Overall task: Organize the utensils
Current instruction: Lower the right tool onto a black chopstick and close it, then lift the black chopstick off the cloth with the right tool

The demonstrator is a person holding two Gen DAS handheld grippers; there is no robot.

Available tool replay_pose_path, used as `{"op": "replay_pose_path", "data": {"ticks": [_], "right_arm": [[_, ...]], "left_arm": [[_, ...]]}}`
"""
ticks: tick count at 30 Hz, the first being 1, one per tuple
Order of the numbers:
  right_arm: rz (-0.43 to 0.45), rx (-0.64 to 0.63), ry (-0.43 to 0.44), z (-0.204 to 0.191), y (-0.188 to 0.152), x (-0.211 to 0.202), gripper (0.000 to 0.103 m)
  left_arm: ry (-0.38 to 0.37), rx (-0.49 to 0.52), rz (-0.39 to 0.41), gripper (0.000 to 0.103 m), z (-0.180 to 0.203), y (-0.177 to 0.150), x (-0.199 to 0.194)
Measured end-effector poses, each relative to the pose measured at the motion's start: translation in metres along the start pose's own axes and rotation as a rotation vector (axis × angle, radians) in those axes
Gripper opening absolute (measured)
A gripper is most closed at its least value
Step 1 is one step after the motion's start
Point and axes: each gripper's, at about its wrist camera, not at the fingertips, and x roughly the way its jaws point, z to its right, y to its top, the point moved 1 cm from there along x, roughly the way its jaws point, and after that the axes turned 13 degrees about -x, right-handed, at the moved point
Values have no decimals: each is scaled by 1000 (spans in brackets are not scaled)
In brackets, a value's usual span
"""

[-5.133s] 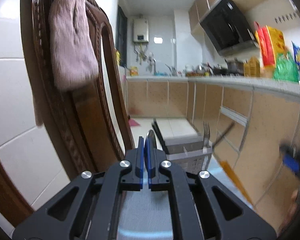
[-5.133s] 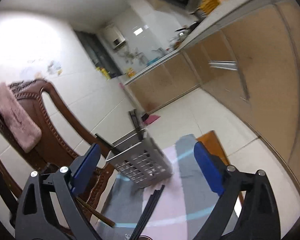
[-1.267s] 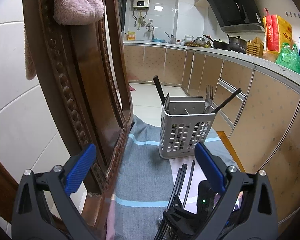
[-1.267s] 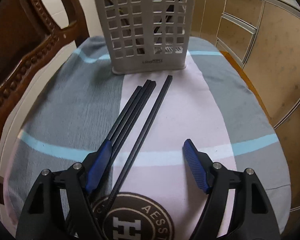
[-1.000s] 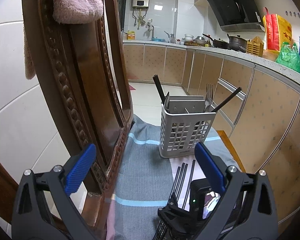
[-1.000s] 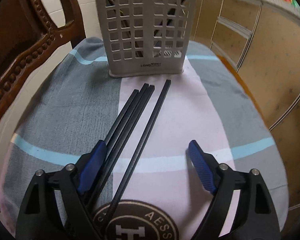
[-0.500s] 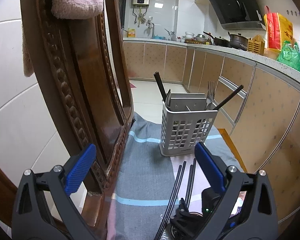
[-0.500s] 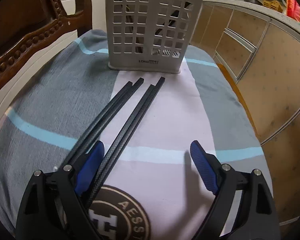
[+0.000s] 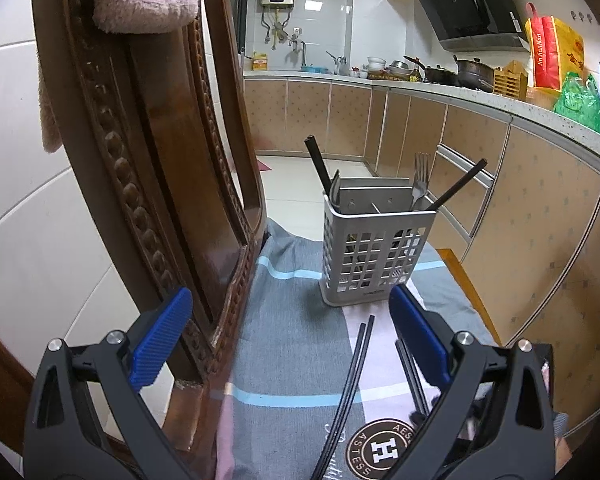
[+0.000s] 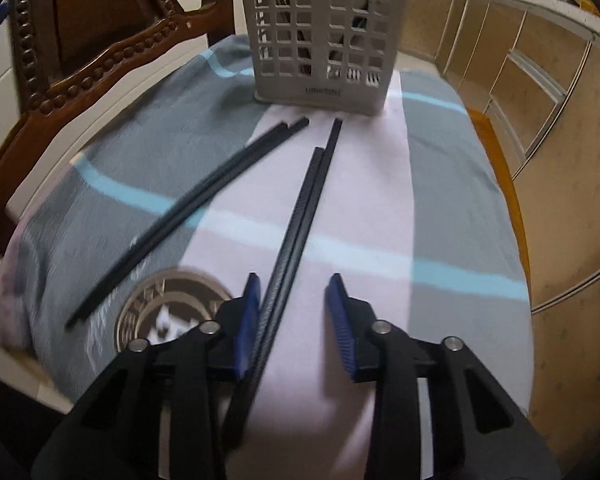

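Right wrist view: the right gripper (image 10: 292,312) sits low over the striped cloth (image 10: 440,200), its jaws partly apart, with one pair of black chopsticks (image 10: 306,208) between the pads, lying against the left pad (image 10: 249,320) and clear of the right one. A second pair (image 10: 188,212) lies angled to the left, apart from the first. The grey utensil basket (image 10: 324,36) stands just beyond both pairs' tips. A carved chair (image 10: 100,32) borders the cloth's left edge; bare cloth lies to the right.

Left wrist view adds the basket's contents (a fork (image 9: 420,178) and black sticks (image 9: 318,164) leaning upright). The left gripper (image 9: 288,340) hangs wide open, holding nothing.
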Motion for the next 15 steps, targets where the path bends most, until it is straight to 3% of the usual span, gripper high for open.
{"op": "replay_pose_path", "data": {"ticks": [4,7,11,15], "right_arm": [[1,0,37,-5,-21,-14,22],[18,91,70,5,-25,-17,24],[91,137,-10,19,-16,-28,31],[78,126,-31,17,-8,-18,31]], "left_arm": [[-2,22,-14,98,9,-6,3],[-12,31,-21,98,16,-10,3],[-7,49,-23,98,22,-16,5],[2,59,-35,98,23,-20,8]]}}
